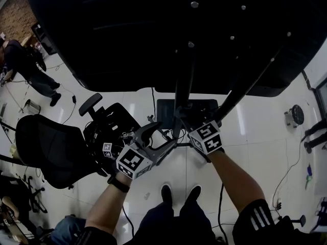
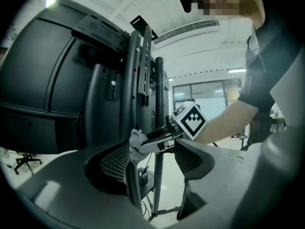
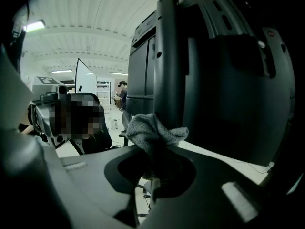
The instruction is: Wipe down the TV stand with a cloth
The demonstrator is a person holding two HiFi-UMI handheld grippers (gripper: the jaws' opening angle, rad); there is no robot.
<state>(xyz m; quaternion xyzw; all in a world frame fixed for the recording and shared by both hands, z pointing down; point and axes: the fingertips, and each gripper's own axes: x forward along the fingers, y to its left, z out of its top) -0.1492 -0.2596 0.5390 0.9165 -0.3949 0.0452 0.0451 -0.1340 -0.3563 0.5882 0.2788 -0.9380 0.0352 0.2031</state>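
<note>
The TV (image 1: 153, 34) overruns the head view's top and both side edges, and its dark back swallows the upper end of the TV stand (image 1: 183, 93). In the right gripper view the cloth (image 3: 151, 131) covers the tips of the right gripper (image 3: 153, 151), whose jaws are clamped on it; the stand's upright leaves that view at the top. From the head view the cloth is too small and dark to pick out. Whether the left gripper (image 2: 152, 149), jaws apart, touches an upright cannot be told.

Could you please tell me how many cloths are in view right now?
1: a grey cloth, pinched in the right gripper, at the TV stand's upright post. Others may be hidden.
</note>
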